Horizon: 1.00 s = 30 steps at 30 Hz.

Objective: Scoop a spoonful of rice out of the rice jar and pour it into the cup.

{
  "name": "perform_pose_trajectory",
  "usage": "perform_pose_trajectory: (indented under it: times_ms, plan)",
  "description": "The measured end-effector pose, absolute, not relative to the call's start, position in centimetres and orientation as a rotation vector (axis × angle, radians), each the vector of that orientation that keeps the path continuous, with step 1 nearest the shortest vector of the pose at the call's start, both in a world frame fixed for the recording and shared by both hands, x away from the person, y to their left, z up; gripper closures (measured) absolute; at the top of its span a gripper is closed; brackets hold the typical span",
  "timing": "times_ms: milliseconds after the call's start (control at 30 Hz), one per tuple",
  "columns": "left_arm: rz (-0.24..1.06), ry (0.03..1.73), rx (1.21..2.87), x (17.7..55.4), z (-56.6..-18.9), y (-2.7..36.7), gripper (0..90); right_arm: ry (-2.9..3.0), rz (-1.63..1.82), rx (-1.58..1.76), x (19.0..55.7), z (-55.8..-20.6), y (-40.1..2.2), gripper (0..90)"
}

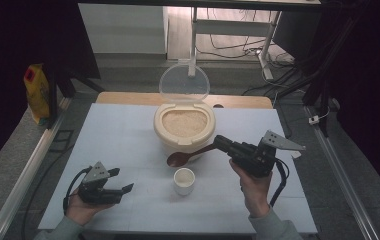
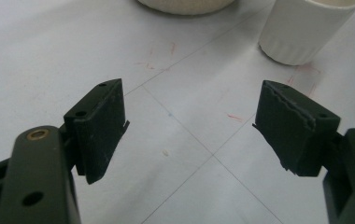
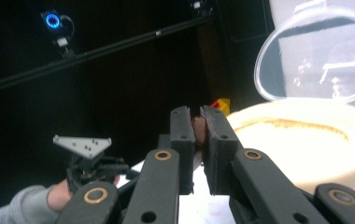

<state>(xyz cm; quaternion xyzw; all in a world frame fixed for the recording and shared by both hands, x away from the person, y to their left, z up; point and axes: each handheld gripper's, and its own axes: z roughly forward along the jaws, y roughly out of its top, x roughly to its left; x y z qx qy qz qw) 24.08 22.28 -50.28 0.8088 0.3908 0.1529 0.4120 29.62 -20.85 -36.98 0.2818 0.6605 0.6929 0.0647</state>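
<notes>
Currently: left gripper (image 1: 124, 190) low over the white table (image 1: 128, 135), jaws apart, nothing between them. White cup (image 1: 184, 180) at centre, just behind it the open rice container (image 1: 184, 126). Right gripper (image 1: 221, 143) clamped on brown spoon (image 1: 180, 159), its bowl just above the cup.

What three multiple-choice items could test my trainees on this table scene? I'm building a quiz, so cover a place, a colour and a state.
1. Where is the small cup?
A. in front of the rice container, nearer the person
B. behind the container
C. inside the container

2. What colour is the spoon?
A. white
B. brown
C. blue

3. How is the left gripper?
A. shut on the cup
B. shut on the spoon
C. open, holding nothing

Answers: 1 A, the high view shows it nearer the person; 2 B, its bowl is dark brown; 3 C, its jaws stand apart over the bare table, while the right gripper clamps the spoon handle.
</notes>
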Motion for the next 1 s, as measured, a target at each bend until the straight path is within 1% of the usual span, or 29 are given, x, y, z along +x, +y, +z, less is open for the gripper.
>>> perform_pose_trajectory:
  times_ms: [400,767,1000]
  plan:
    - [0.371,0.983,2.049,24.2,-50.5,22.2,23.1,1.871,2.093,0.928,32.8,-34.3,-21.8,83.1]
    - [0.365,0.985,2.061,24.4,-50.7,22.3,22.6,1.842,1.956,0.991,35.9,-34.1,-21.4,83.1]
    - [0.362,0.984,2.066,24.4,-50.8,22.2,22.6,1.824,1.869,1.009,37.1,-33.8,-20.9,83.1]
